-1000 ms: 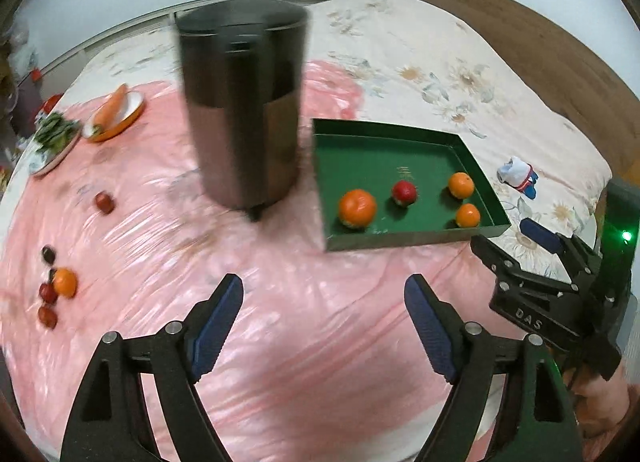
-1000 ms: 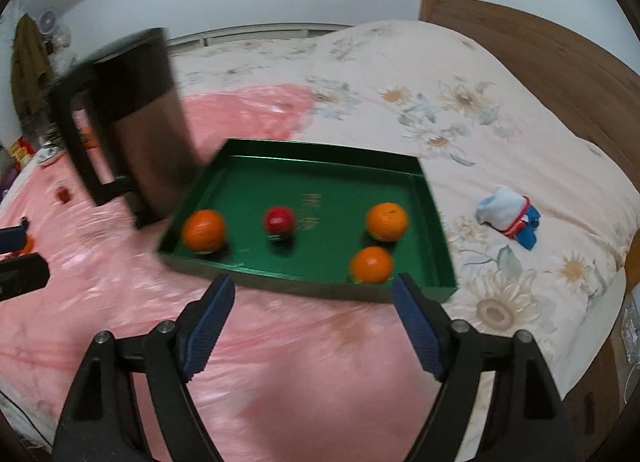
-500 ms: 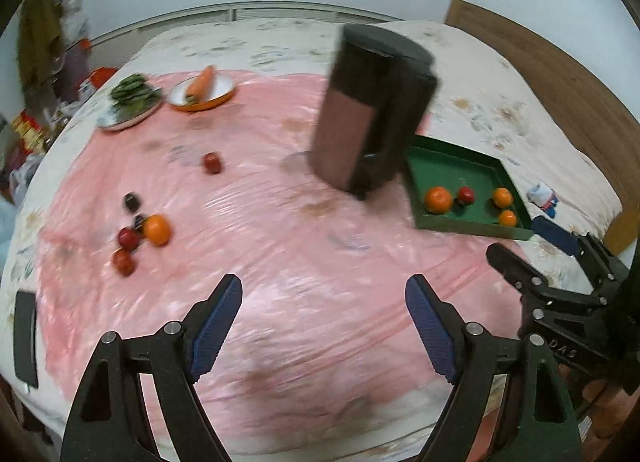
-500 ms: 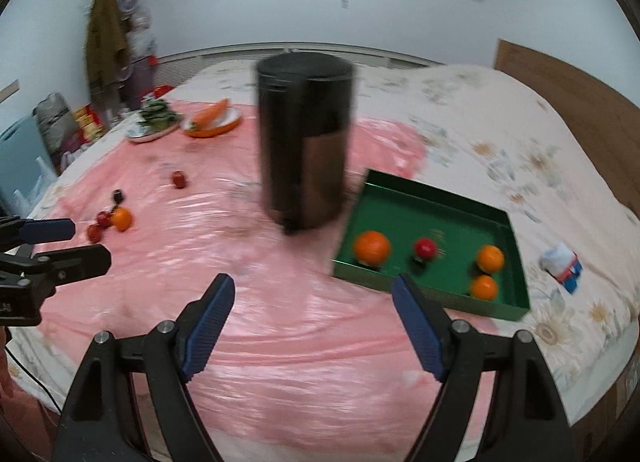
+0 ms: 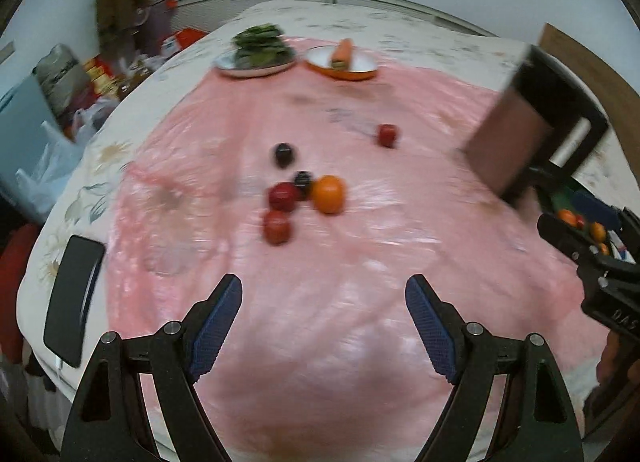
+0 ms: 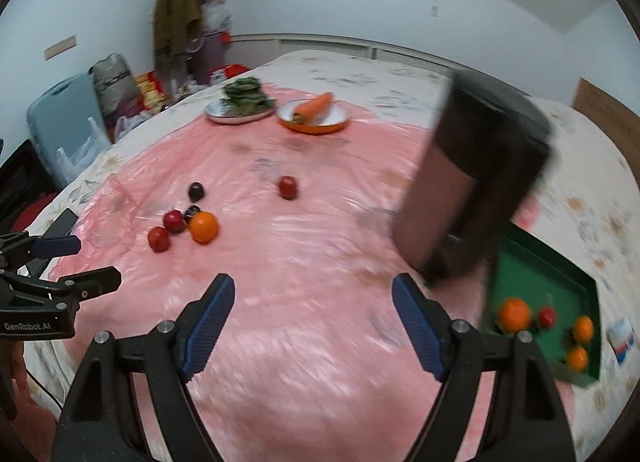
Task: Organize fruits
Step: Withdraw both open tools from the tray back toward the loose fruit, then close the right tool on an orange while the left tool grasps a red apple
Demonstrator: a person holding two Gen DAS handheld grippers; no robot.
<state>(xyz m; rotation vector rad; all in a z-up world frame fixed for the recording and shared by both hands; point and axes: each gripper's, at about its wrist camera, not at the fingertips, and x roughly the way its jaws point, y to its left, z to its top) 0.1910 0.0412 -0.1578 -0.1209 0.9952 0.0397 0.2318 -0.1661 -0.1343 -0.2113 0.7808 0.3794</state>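
A cluster of loose fruit lies on the pink sheet: an orange (image 5: 328, 193), two red fruits (image 5: 283, 196) (image 5: 277, 226) and two dark plums (image 5: 284, 154). A lone red fruit (image 5: 387, 135) lies farther back. The same cluster shows in the right wrist view, with the orange (image 6: 203, 226) in it. The green tray (image 6: 576, 274) at the right holds three oranges (image 6: 515, 314) and a red fruit (image 6: 546, 317). My left gripper (image 5: 323, 316) is open and empty, short of the cluster. My right gripper (image 6: 312, 312) is open and empty, left of the tray.
A tall dark cylinder container (image 6: 476, 185) stands by the tray's near-left corner. A plate of greens (image 5: 258, 55) and an orange plate with a carrot (image 5: 342, 61) sit at the far edge. A black phone (image 5: 74, 294) lies at the left. Clutter stands on the floor at the left.
Both views have swung left, away from the green tray and toward the loose fruit cluster, which is now nearer and centred. Both grippers stayed open.
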